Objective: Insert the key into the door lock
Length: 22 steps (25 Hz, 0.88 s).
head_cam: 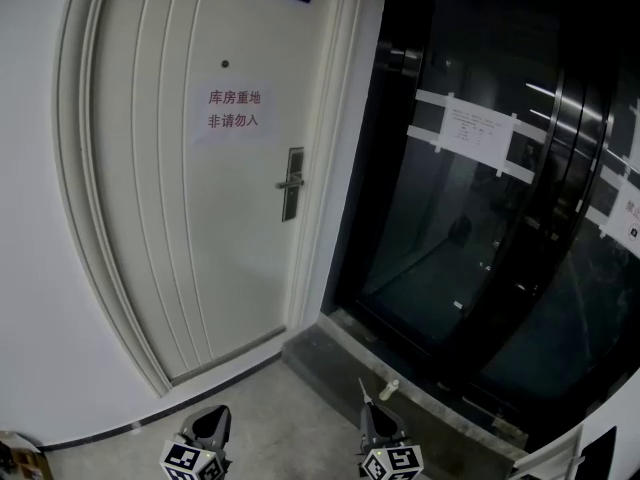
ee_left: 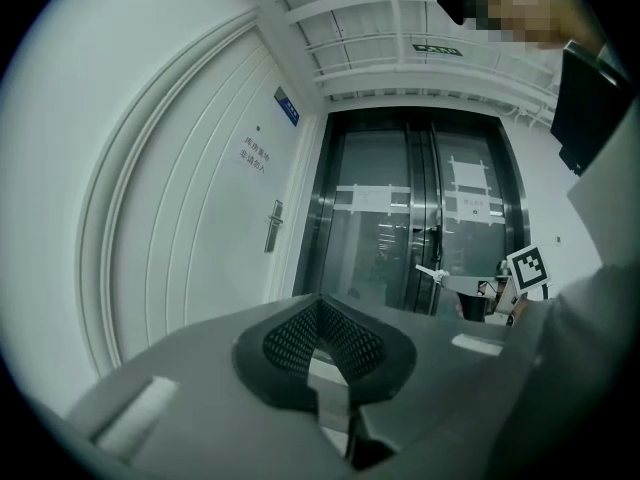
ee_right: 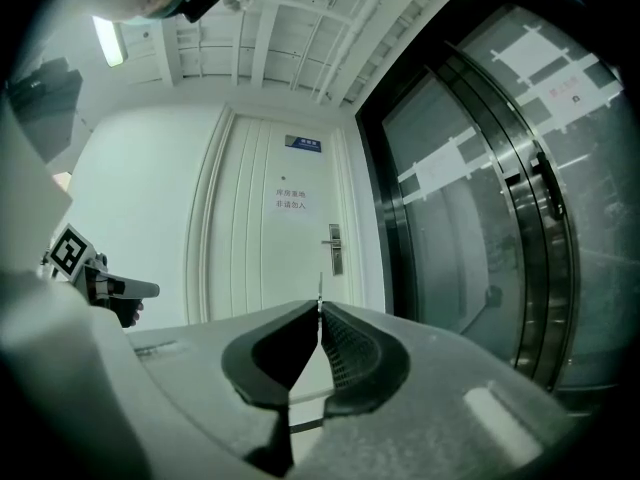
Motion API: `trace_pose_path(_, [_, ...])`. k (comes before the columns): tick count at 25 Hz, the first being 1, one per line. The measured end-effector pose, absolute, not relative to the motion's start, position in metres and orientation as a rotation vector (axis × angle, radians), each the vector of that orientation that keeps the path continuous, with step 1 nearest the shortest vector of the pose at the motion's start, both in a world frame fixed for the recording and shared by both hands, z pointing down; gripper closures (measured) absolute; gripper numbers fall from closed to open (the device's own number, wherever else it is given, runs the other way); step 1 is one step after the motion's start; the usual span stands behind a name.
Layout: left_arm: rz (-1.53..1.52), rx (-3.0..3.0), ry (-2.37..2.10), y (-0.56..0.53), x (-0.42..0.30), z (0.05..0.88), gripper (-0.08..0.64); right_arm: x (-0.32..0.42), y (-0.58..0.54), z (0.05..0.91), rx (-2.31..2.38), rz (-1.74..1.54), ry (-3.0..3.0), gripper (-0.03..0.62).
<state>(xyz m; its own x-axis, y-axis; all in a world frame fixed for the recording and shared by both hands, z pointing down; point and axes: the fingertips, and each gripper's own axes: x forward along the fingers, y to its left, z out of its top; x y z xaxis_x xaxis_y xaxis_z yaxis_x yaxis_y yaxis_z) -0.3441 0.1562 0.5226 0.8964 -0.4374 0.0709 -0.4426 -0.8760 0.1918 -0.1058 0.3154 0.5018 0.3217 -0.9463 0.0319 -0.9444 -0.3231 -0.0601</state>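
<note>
The white door [head_cam: 200,218] stands shut ahead at the left, with its metal lock plate and lever handle [head_cam: 291,183] on its right edge. That lock also shows in the left gripper view [ee_left: 272,226] and the right gripper view [ee_right: 335,249], far off in both. My right gripper [head_cam: 368,408] is low in the head view, well short of the door, and is shut on a thin key. The key's blade [ee_right: 320,290] sticks out past the jaw tips [ee_right: 320,306]. My left gripper [head_cam: 213,415] [ee_left: 318,301] is beside it, shut and empty.
Dark glass double doors [head_cam: 480,218] with taped paper notices fill the right side. A raised stone threshold [head_cam: 330,353] runs in front of them, with a small white object [head_cam: 388,390] on it. A red-lettered paper sign [head_cam: 233,109] hangs on the door.
</note>
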Motion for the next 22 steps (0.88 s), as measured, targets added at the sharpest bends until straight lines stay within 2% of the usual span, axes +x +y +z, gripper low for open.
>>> trace_pose_path(13, [0.055,2.857,-0.614,0.122,-0.320,0.532,0.557,-0.093,0.290,0.512,-2.572,-0.127,1.756,0.581])
trace_pose_path(22, [0.052,2.854,-0.657,0.077,-0.263,0.531,0.557,-0.035,0.233,0.513,-2.525,-0.121,1.815,0.581])
